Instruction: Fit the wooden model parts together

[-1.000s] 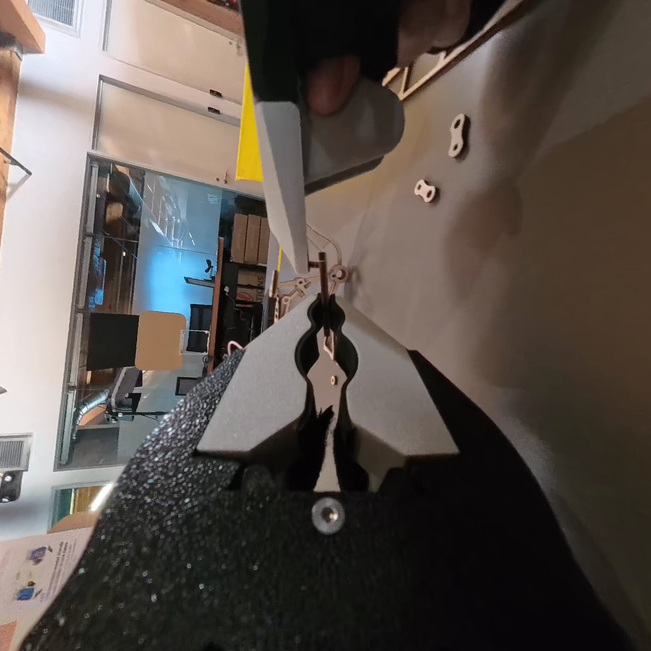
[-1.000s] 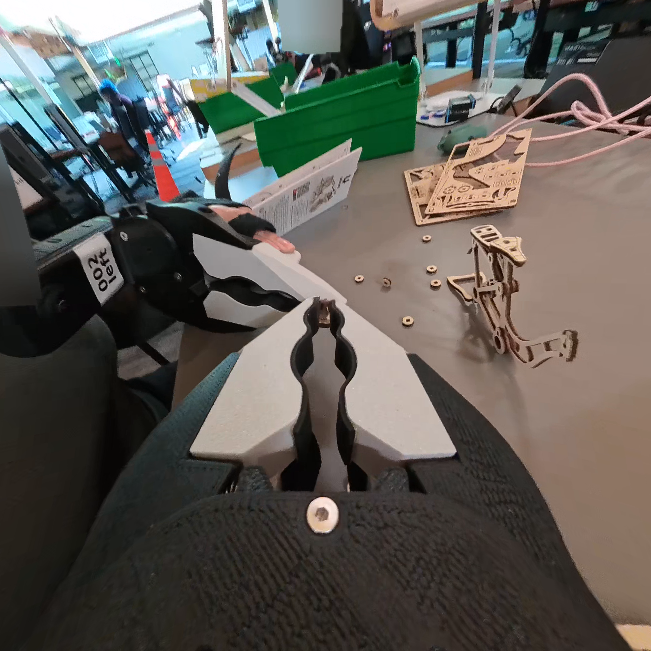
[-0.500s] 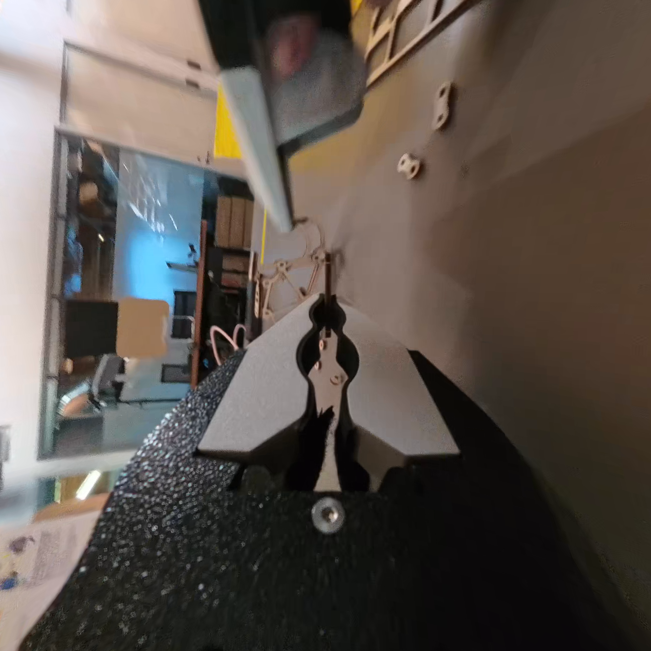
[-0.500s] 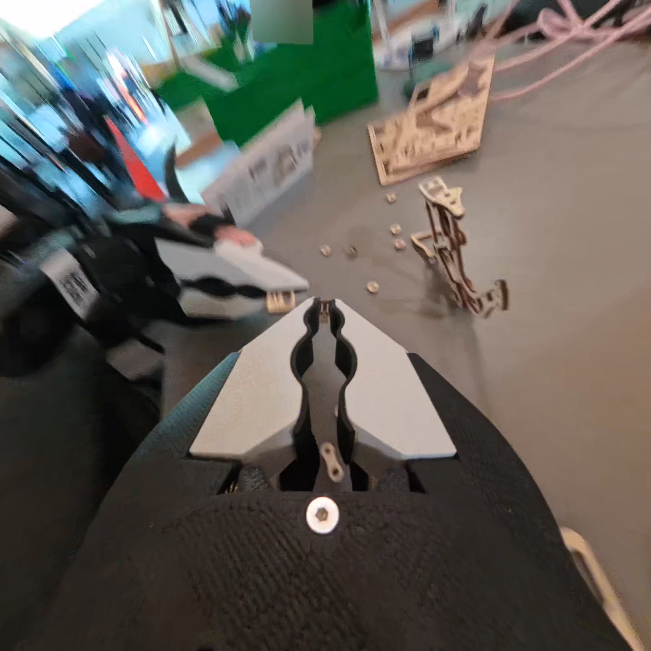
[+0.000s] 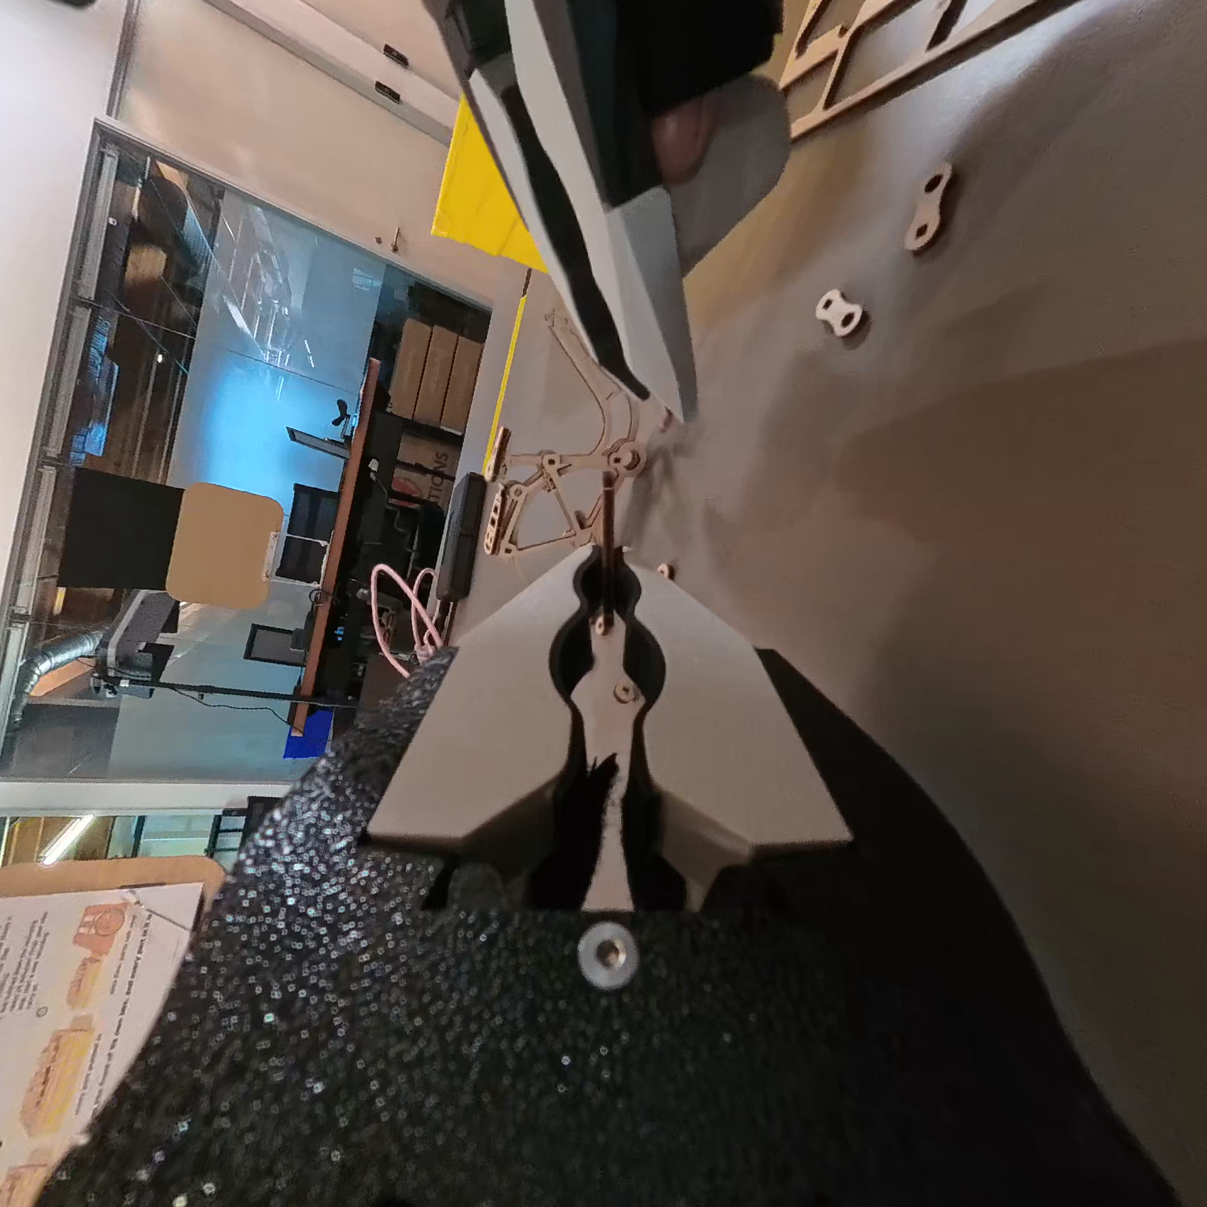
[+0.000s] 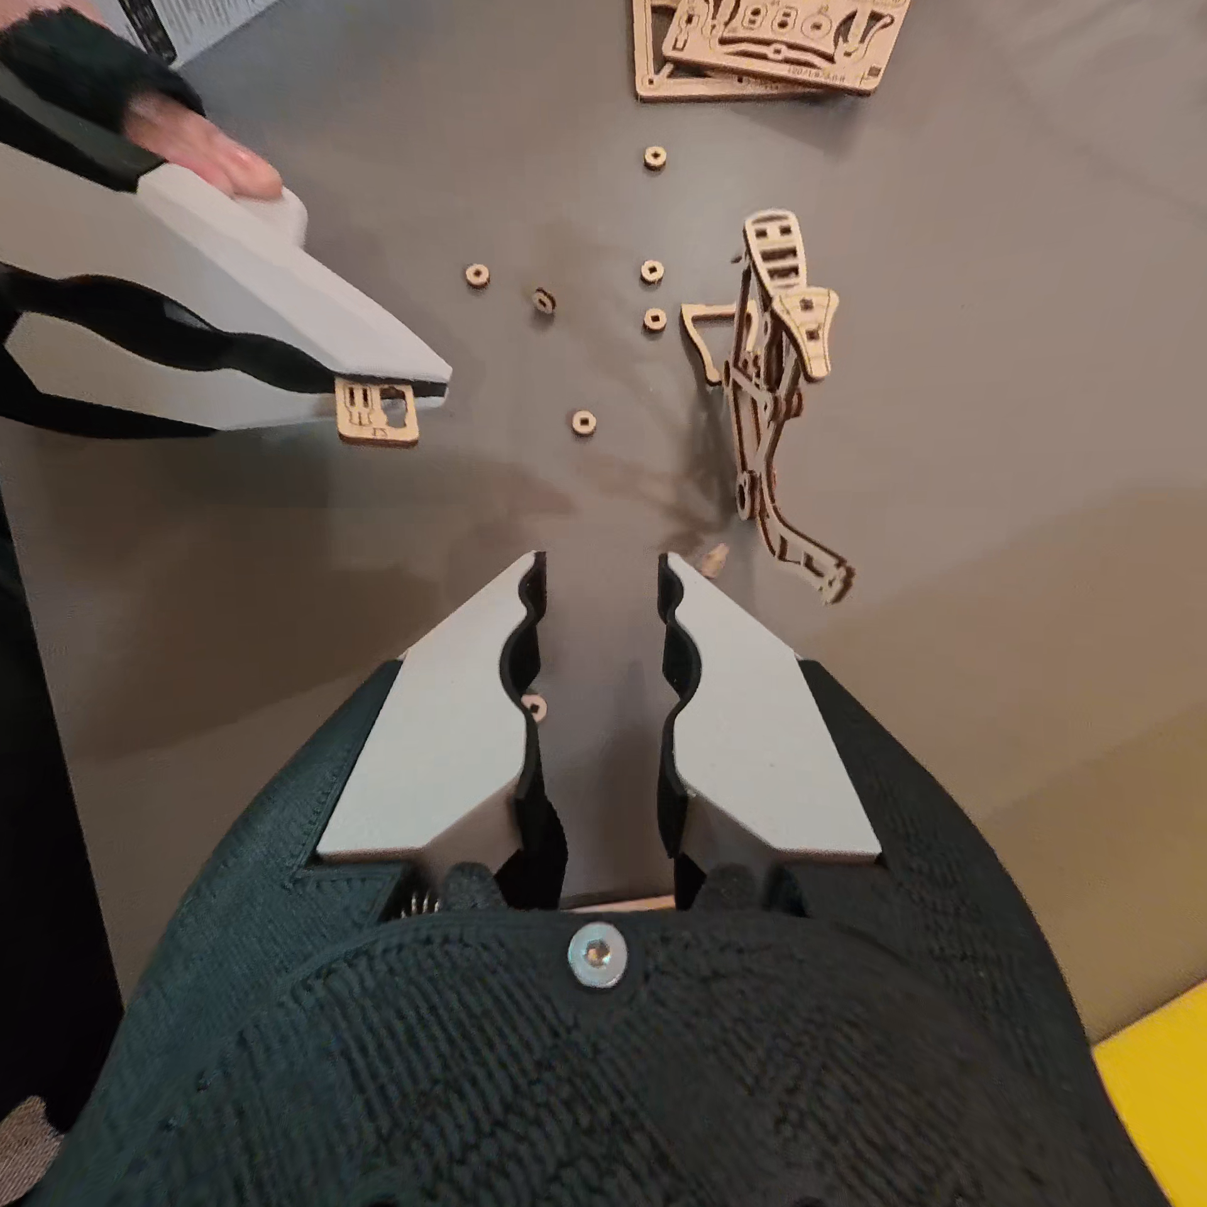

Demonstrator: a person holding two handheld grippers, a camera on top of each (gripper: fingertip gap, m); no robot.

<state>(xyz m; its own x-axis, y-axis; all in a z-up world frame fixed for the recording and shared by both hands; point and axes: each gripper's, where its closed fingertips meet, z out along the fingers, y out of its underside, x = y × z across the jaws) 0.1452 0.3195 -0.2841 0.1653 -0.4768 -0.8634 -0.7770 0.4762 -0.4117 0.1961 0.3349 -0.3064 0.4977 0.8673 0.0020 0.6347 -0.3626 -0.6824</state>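
**Left grips a flat wooden plate, right stands released above the bench**

The small flat wooden plate (image 6: 377,413) with cut slots is pinched at its upper edge in the tips of the left hand-held gripper (image 6: 428,386), at about 10 o'clock in the right wrist view, held clear above the grey bench (image 6: 980,392). In the left wrist view the same plate (image 5: 607,522) shows edge-on as a thin dark strip poking out beyond the clenched tips.

The partly built wooden model (image 6: 777,392) stands upright on the bench at about 1 o'clock in the right wrist view, well apart from the held plate. Between them lie several small wooden washers (image 6: 583,422) — scattered singly, none touching the model. Another washer (image 6: 534,707) lies on the bench just beside the left finger of the right hand-held gripper.

The right hand-held gripper (image 6: 599,568) is released — its jaws stand well apart with nothing between them. In the left wrist view its pale fingers (image 5: 646,313) come down from 12 o'clock, with tips near the model (image 5: 568,470).

At 12 o'clock in the right wrist view a stack of laser-cut wooden sheets (image 6: 764,59) lies flat. Two figure-eight wooden links (image 5: 927,209) rest on the bench at 2 o'clock in the left wrist view.
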